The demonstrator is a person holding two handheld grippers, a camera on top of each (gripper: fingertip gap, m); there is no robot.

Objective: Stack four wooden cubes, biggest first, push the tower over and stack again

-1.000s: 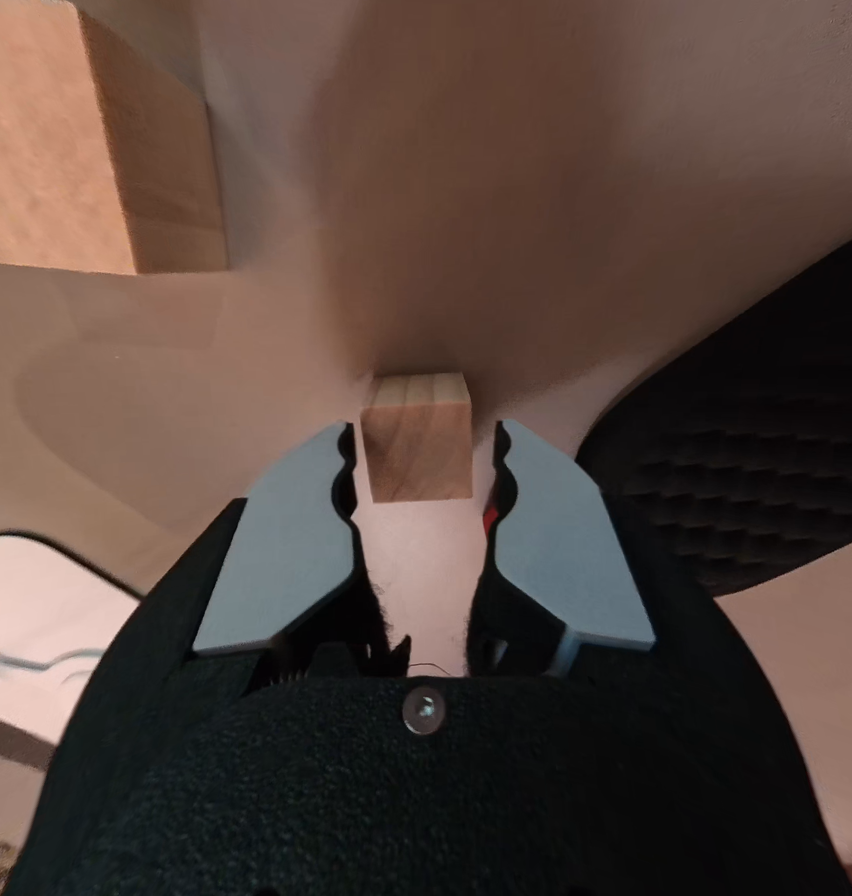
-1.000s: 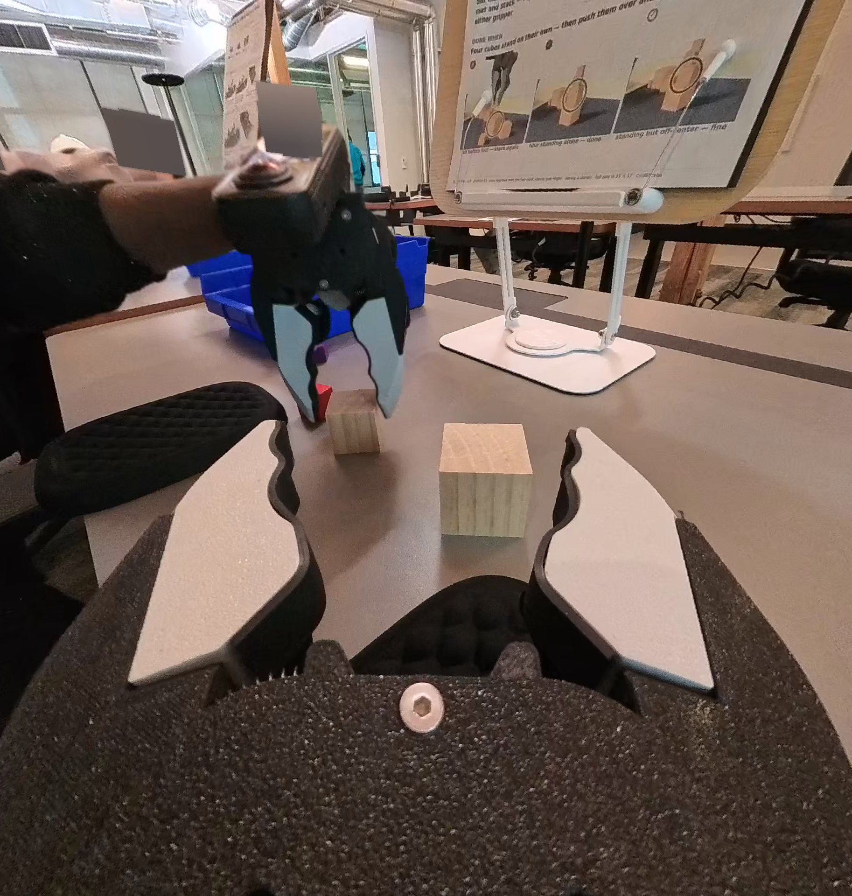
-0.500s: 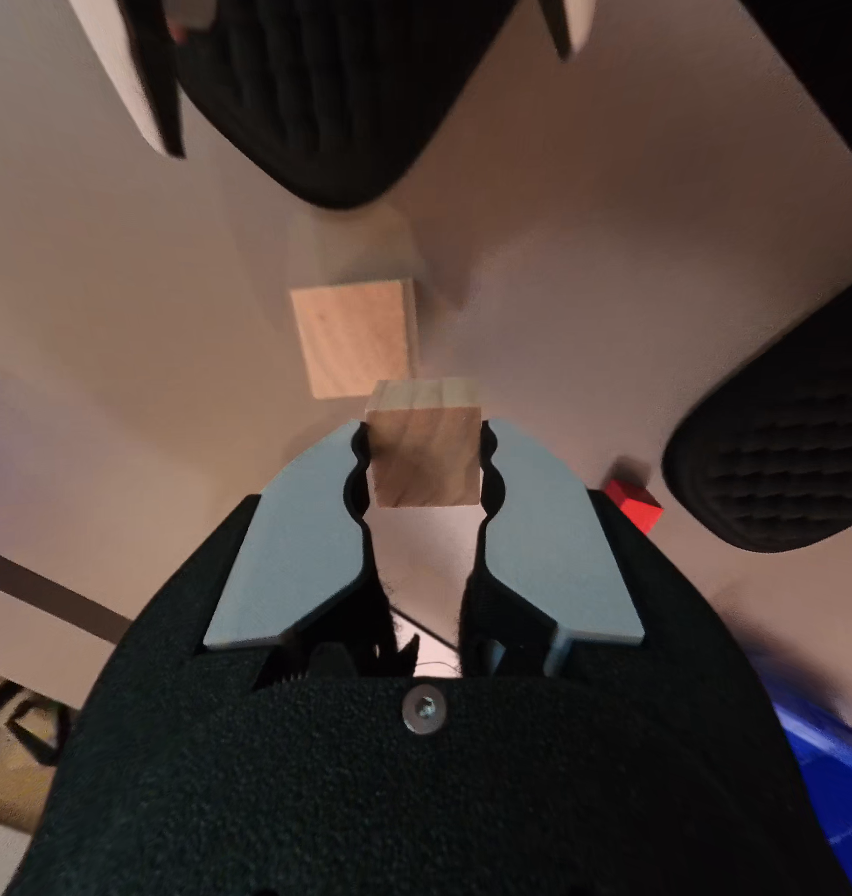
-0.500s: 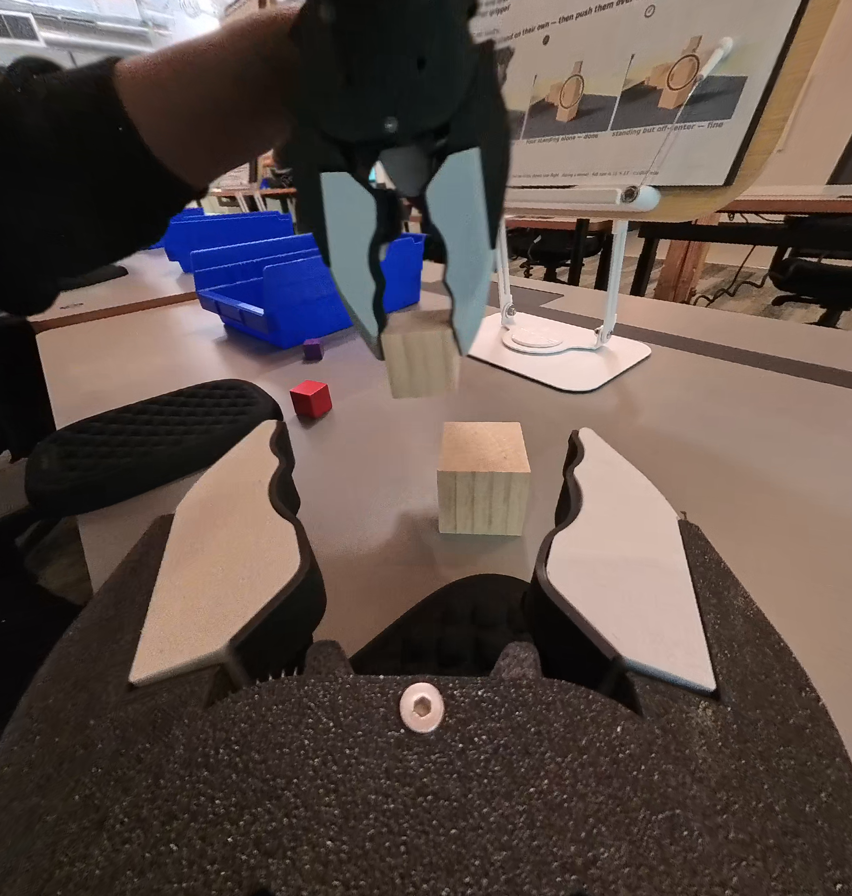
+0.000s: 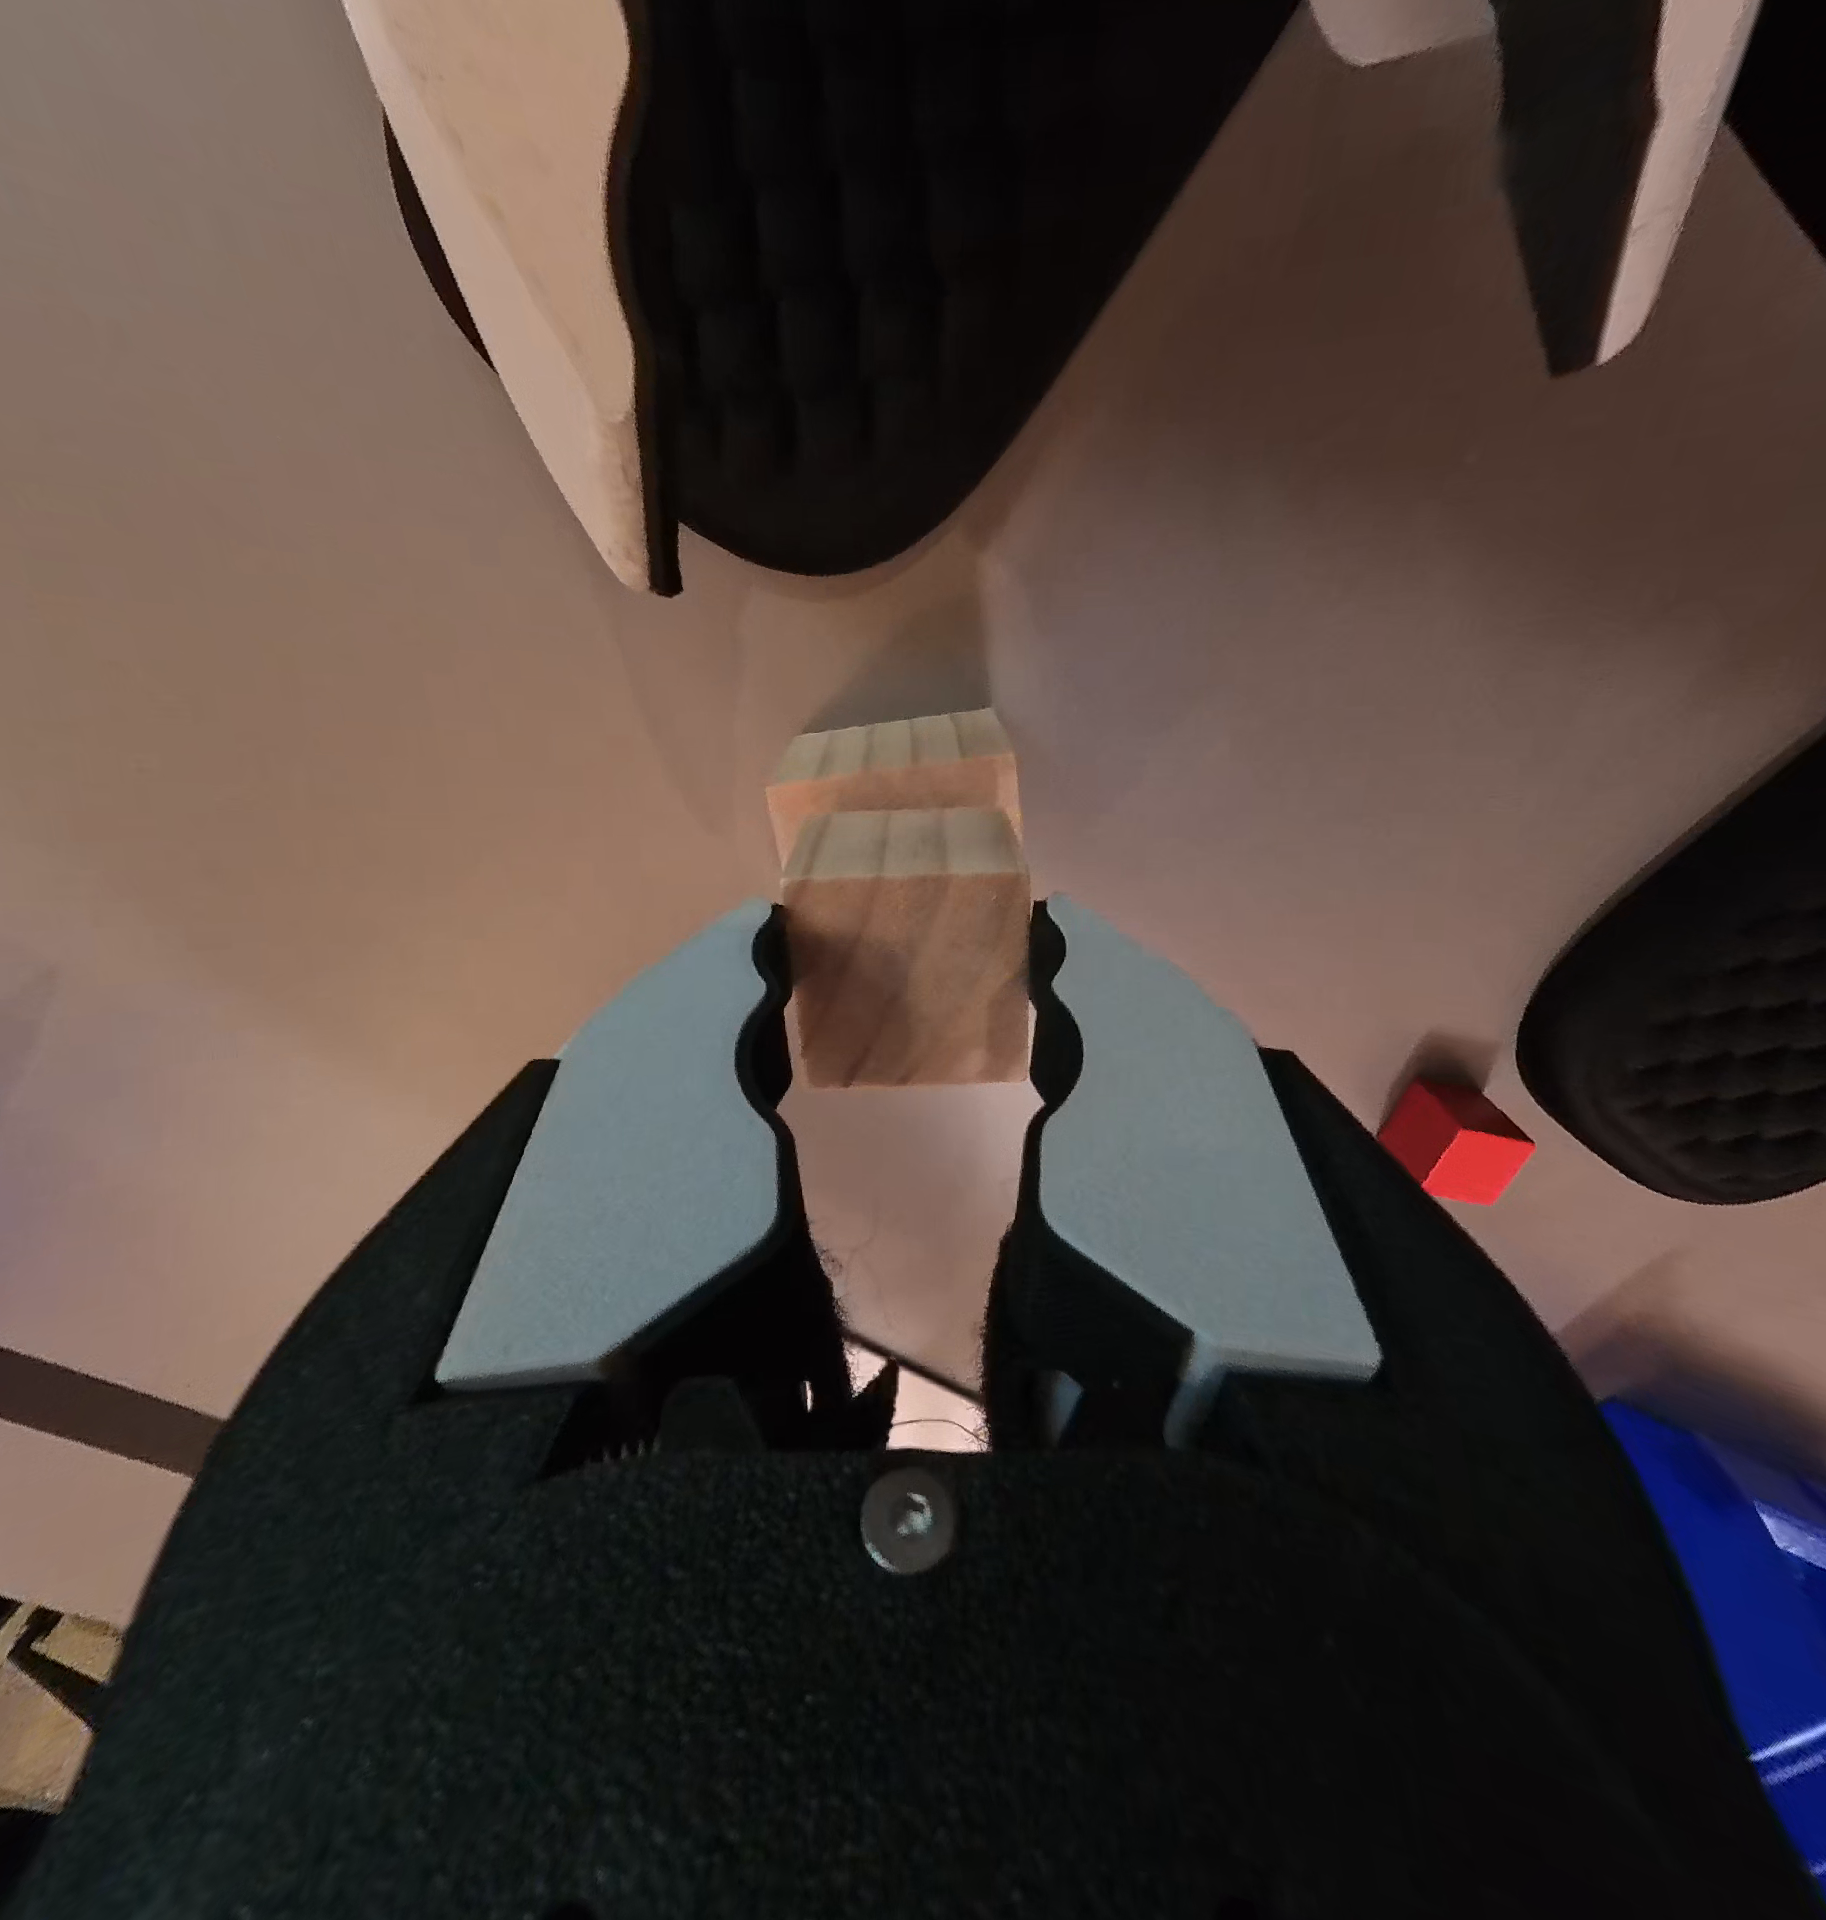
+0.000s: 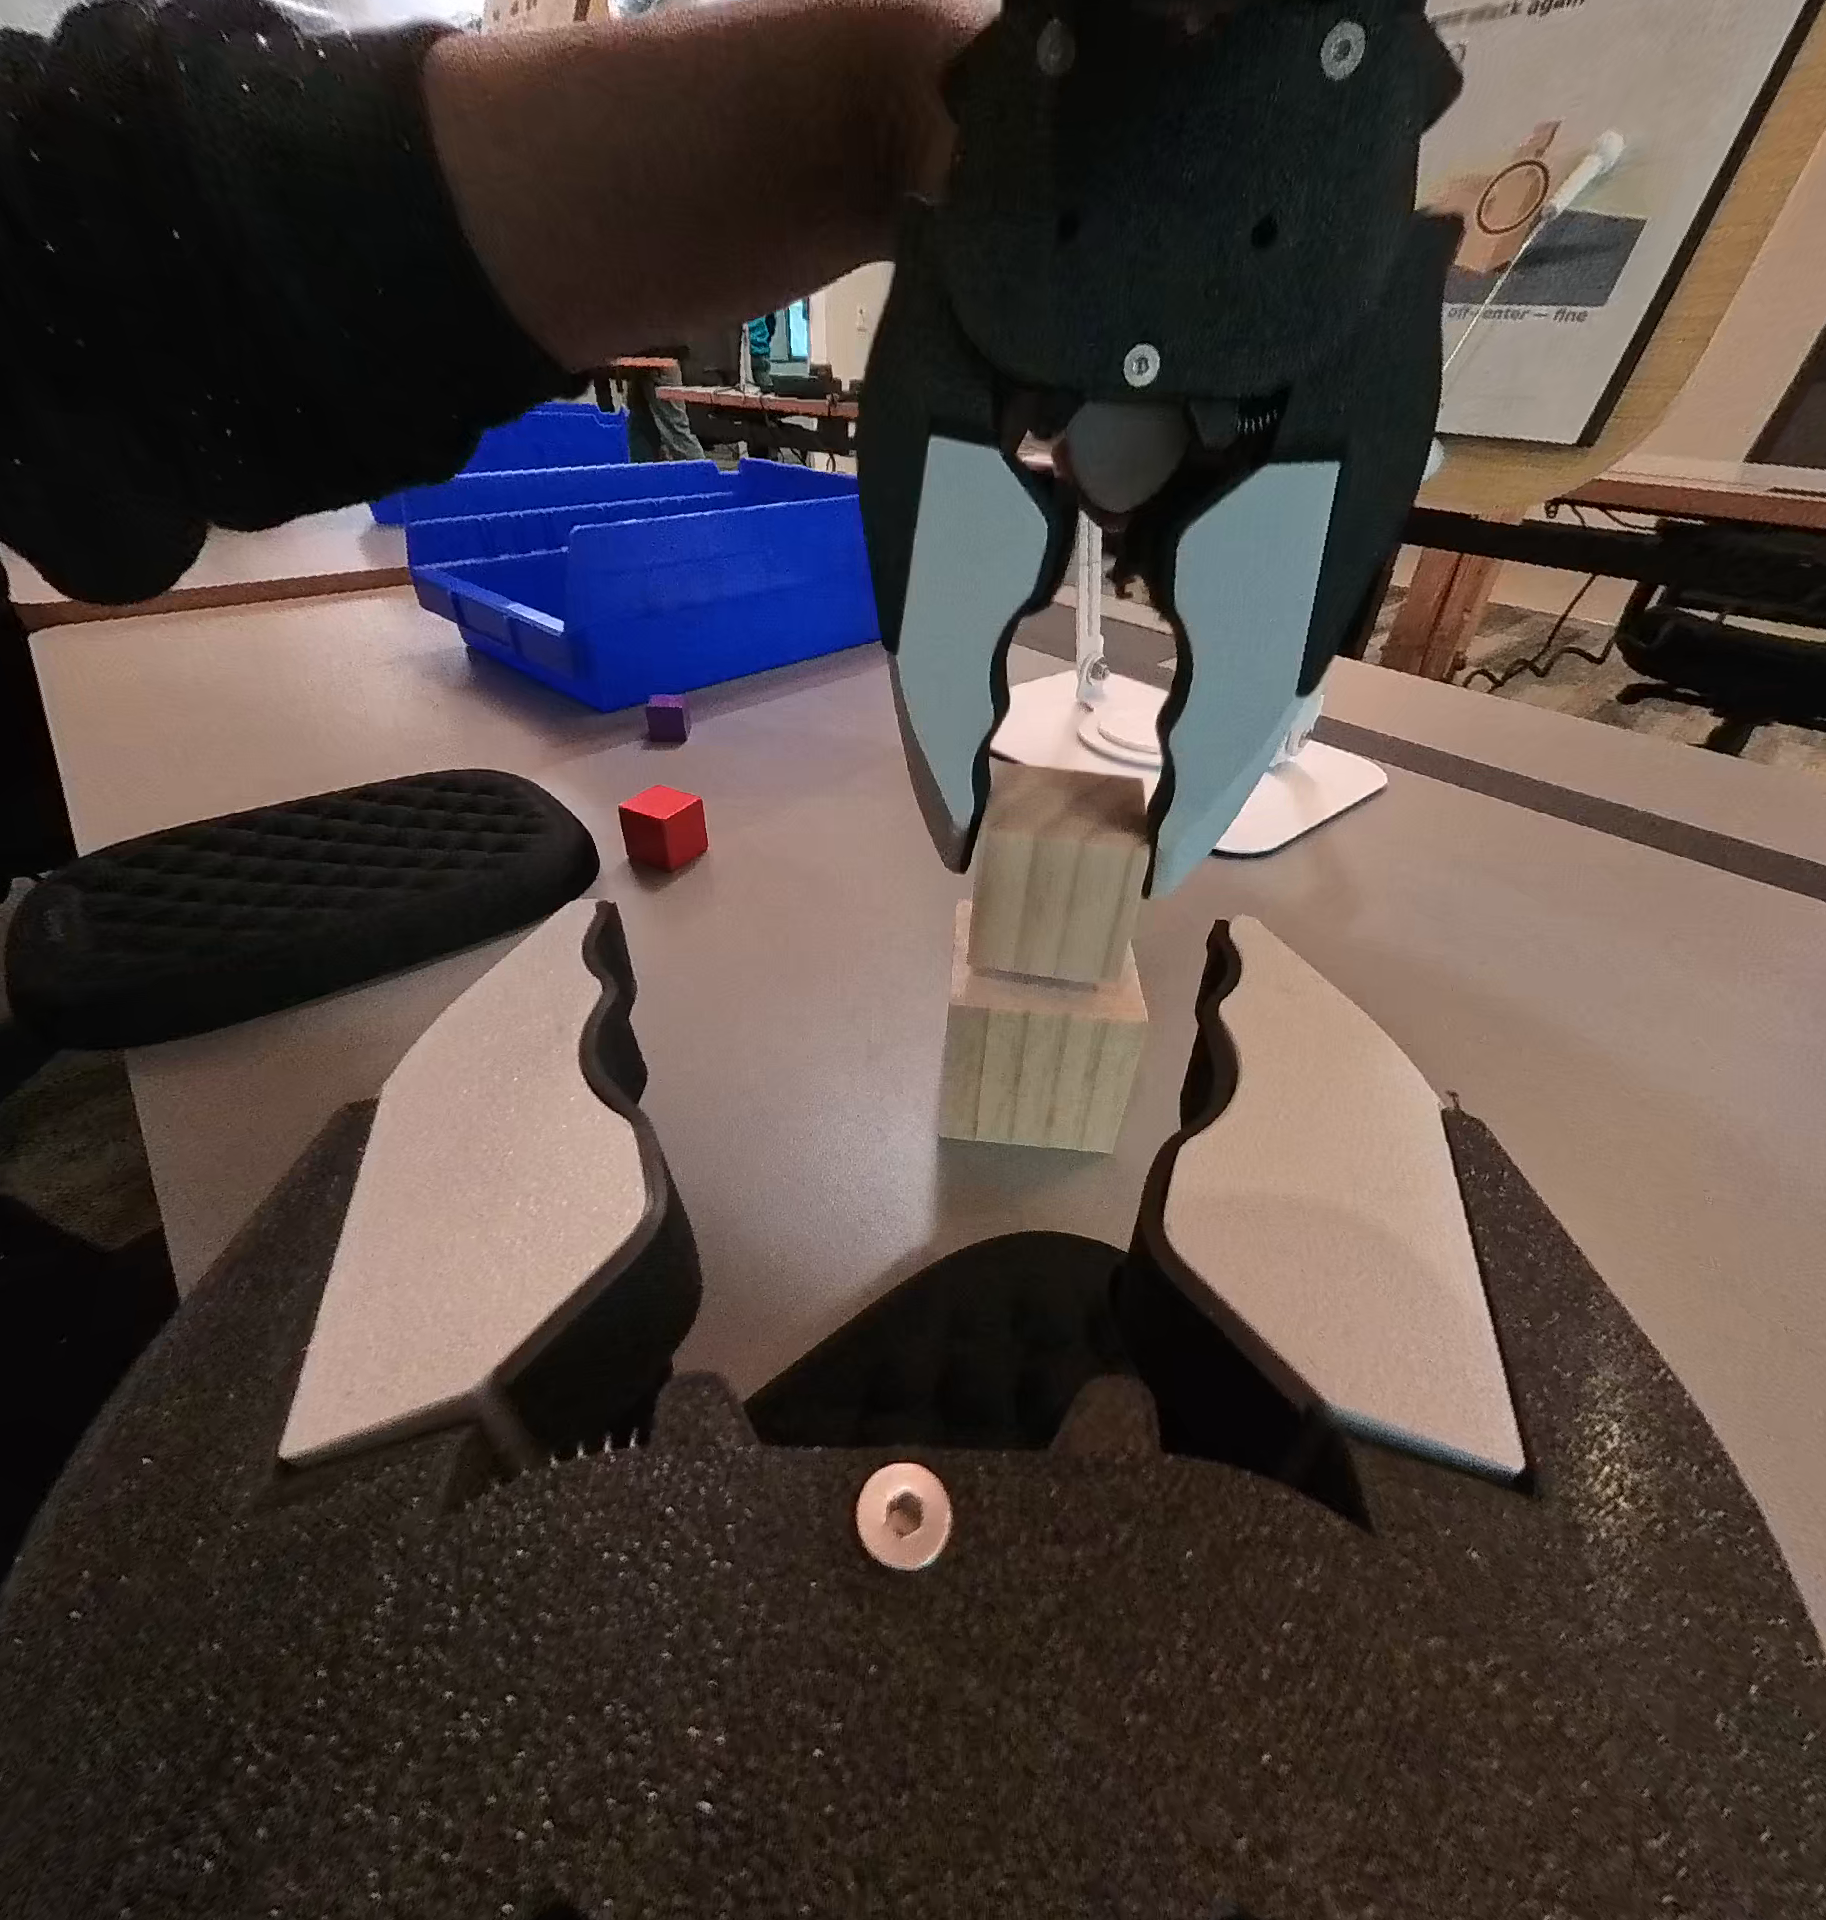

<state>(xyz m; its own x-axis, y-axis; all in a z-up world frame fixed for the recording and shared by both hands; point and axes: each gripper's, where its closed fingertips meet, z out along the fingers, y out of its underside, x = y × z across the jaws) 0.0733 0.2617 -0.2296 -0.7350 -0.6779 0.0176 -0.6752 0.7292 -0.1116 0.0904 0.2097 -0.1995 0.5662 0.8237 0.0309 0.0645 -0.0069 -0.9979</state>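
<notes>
Since a second ago the left claw (image 6: 1054, 868) has closed on the smaller wooden cube (image 6: 1056, 883), lifted it from beside the red cube (image 6: 663, 826) and carried it across to the larger wooden cube (image 6: 1044, 1060). Its two pale blue fingers (image 5: 670, 1101) press on opposite side faces of the smaller cube, gripping only the upper part, so the bottom face stays free to meet the block beneath. That cube sits directly over the larger one and slightly tilted; whether it already rests on the top face or is a hair above cannot be told.

The right claw (image 6: 909, 1039) has not shifted: its fingers are spread wide and hold nothing, low over the desk (image 6: 1511, 1039), with the larger cube standing between the fingertips, nearer the right one and touching neither.

Off to the left lie a black padded rest (image 6: 296, 894), the red cube, a small purple cube (image 6: 667, 717) and blue bins (image 6: 628, 582); a white stand (image 6: 1293, 779) sits behind the stack.
</notes>
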